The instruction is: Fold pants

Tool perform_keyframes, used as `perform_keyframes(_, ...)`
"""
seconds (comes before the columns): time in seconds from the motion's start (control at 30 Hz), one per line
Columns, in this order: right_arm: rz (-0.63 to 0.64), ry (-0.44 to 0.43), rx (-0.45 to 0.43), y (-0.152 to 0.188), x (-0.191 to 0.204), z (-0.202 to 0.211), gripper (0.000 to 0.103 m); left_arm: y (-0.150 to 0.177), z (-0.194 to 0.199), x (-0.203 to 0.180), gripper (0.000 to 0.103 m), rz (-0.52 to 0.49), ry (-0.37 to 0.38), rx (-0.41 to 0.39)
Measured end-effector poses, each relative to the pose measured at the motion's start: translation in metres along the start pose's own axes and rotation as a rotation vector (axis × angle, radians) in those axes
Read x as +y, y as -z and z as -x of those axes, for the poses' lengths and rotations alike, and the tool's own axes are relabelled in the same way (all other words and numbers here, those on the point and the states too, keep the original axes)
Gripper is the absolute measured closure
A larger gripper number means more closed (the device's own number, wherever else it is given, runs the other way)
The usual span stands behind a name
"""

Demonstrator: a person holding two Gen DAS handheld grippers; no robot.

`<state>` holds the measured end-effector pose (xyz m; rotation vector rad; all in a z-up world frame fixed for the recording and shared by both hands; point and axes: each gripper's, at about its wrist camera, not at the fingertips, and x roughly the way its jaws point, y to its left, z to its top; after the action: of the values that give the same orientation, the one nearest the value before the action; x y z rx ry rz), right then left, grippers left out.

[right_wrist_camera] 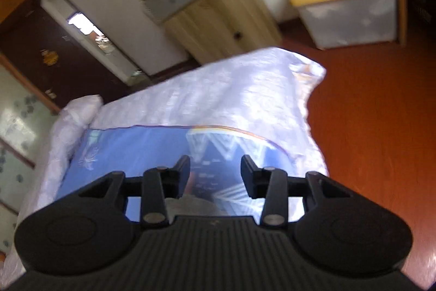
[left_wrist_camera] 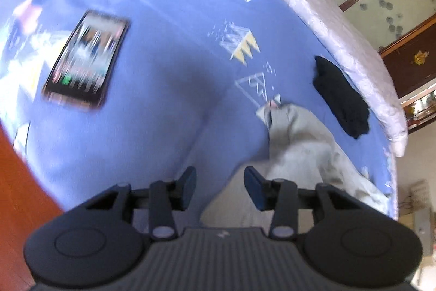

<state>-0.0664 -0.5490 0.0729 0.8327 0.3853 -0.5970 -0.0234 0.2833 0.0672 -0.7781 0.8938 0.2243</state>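
Left wrist view: soft, light pants (left_wrist_camera: 297, 143) lie crumpled on the bed (left_wrist_camera: 163, 89); both grippers' fingers gape, empty; I'd pinch the waistband.

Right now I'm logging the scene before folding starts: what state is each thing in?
left gripper: open, holding nothing
right gripper: open, holding nothing
grey pants: crumpled, unfolded on the blue sheet
phone: lying flat, screen lit
black garment: bunched near the bed's edge
yellow-lidded bin: lid on
wooden cabinet: door closed
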Motion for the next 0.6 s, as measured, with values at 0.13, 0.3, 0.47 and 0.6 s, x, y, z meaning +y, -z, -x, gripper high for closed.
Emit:
perform_keyframes(0.13,0.136,-0.131,0.099,0.029,0.054,0.000,0.059,-0.033,-0.043,-0.037,0.061,-0.108,-0.011,-0.002)
perform_keyframes(0.3,0.310,-0.229,0.337,0.116,0.120,-0.014,0.059,-0.059,-0.117,-0.080,0.040,-0.181,0.057,0.046)
perform_keyframes(0.47,0.387,-0.240,0.502,0.190,0.146,-0.026,0.058,-0.064,-0.170,-0.098,0.024,-0.229,0.064,0.066)
perform_keyframes(0.6,0.622,-0.247,0.415,0.214,0.169,-0.009,0.045,-0.044,-0.189,-0.120,0.067,-0.370,0.066,0.094)
